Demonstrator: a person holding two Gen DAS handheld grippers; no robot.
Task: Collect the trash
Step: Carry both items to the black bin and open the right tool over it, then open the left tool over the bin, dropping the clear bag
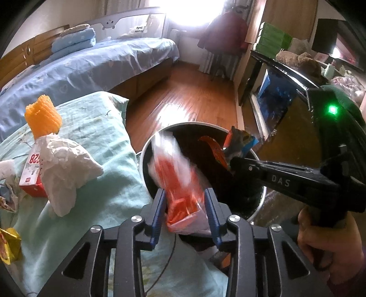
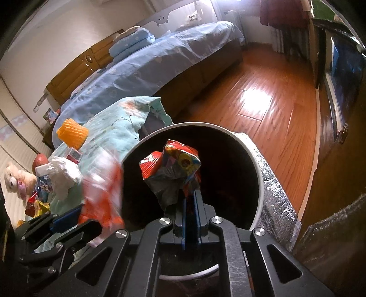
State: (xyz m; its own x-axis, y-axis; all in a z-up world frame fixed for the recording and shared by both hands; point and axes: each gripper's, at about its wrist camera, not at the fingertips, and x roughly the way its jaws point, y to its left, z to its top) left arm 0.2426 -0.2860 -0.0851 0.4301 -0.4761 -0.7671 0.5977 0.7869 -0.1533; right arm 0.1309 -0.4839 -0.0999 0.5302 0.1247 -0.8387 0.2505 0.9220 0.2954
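A round white-rimmed trash bin (image 2: 256, 160) stands on the wood floor beside a bed. Over its dark mouth, the right gripper (image 2: 191, 194) is clamped on a crumpled colourful snack wrapper (image 2: 176, 169). The left gripper (image 1: 185, 201) has its 2 blue pads apart, a blurred red-and-white plastic bag (image 1: 176, 173) loose between them at the bin's rim. An orange foam sleeve (image 1: 43, 118) and crumpled white paper (image 1: 66, 164) lie on the green bedcover (image 1: 103, 128).

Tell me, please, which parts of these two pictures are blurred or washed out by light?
Left wrist view: the red and white wrapper between the blue pads is motion-smeared, and the window is blown out white. Right wrist view: the same wrapper is smeared, and glare lies on the wooden floor.
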